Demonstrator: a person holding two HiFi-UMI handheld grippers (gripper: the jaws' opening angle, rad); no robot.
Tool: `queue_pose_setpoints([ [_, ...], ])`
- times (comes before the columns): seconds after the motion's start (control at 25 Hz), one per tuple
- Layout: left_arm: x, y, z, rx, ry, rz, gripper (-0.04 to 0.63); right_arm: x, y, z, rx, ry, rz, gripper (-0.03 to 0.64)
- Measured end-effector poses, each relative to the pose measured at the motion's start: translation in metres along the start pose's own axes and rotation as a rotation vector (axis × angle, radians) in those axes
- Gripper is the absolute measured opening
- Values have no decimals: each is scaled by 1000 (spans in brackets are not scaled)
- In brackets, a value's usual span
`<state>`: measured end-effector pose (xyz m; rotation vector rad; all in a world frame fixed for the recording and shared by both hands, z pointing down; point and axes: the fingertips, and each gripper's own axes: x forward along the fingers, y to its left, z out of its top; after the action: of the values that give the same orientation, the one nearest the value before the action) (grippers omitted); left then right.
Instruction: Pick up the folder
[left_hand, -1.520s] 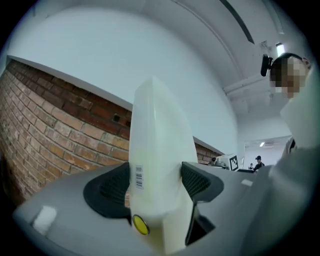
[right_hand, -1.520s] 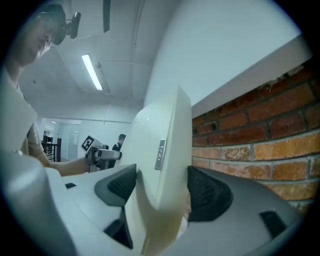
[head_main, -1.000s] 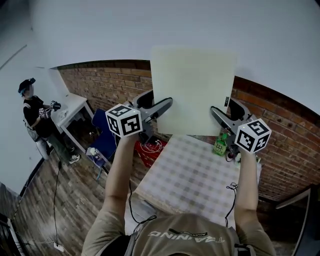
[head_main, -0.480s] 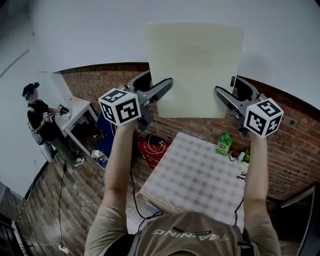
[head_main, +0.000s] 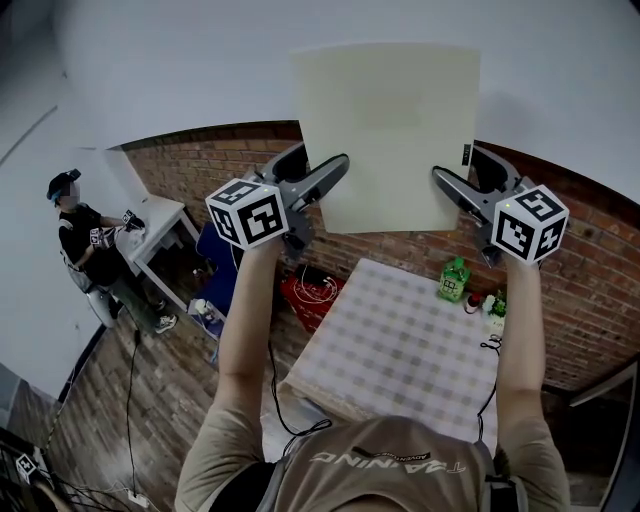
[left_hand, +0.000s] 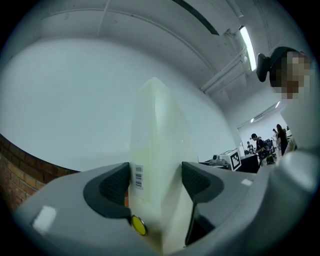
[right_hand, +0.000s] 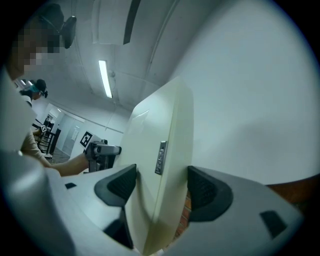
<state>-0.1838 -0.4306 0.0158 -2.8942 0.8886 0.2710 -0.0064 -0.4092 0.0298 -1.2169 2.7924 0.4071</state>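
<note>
Right now I have the pale folder (head_main: 385, 135) raised upright in the air, well above the checked tabletop (head_main: 400, 350), held by its two lower side edges. My left claw (head_main: 333, 172) is clamped on the folder's left edge, squeezing both faces just beside a small barcode label (left_hand: 138, 176), and my right claw (head_main: 447, 186) is clamped on the right edge in the same way, the folder pinched between its dark jaws. Down at the tabletop's far right corner a green bottle (head_main: 453, 280) stands near the brick wall (head_main: 590, 270), well apart from the folder.
</note>
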Motion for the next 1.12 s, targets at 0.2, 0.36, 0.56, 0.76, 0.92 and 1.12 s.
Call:
queue_pose_setpoints([
  [0.2,-1,6,-9,-21,13,7,311,5,1,-8,13,14,2,288],
  [0.36,-2,9,-13,-36,13,10,311,6,1,-13,30,7,6,288],
  [0.56,-4,9,-16,-20,18,15,313,8,1,-18,24,16,20,288],
  [0.76,-6,10,-22,-31,22,16,313,8,4,-22,24,23,25,288],
  [0.92,-9,6,-28,-42,20,21,313,4,6,-26,20,32,36,288],
  [1.12,-7,5,-35,-52,32,18,313,1,5,-31,21,32,30,288],
])
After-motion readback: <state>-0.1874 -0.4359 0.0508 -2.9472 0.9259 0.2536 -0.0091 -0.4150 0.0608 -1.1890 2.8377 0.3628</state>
